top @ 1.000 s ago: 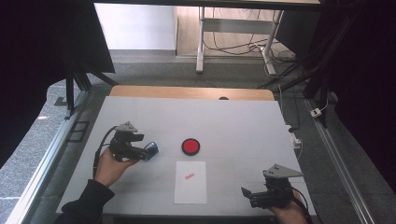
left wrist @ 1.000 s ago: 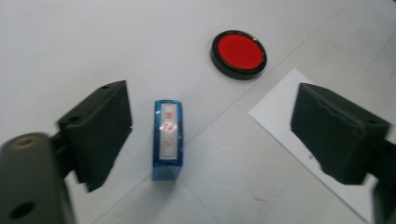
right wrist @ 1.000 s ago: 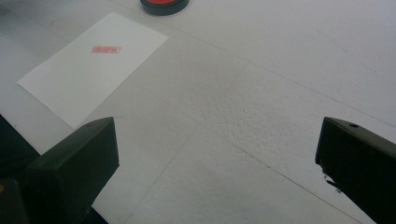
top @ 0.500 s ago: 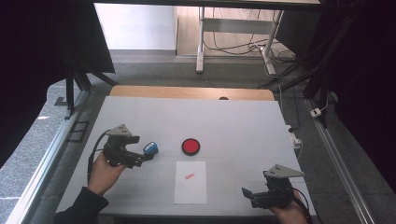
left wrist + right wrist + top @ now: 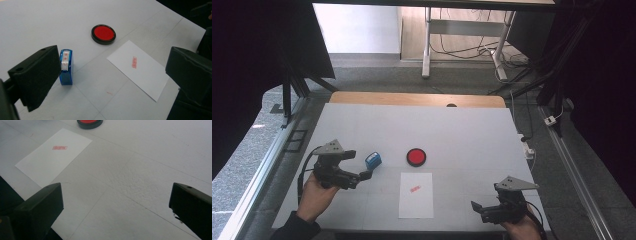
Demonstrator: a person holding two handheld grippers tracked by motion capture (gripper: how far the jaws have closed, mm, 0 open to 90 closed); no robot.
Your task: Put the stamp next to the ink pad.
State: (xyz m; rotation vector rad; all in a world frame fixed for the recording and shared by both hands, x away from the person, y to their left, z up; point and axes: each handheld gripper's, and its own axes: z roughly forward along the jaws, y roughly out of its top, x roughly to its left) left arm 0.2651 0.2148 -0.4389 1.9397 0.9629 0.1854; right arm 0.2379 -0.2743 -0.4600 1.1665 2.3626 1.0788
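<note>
On grey table, blue stamp beside spread left claw.

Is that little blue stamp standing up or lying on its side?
On its side. The blue stamp lies on the table with its red-lettered face showing, beside the open left gripper, not held.

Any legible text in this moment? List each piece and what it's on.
Nothing can be read.
Red stamped mark on the white paper: too blurred to read.
Red characters on the label strip of the blue stamp: too small to read.
</note>
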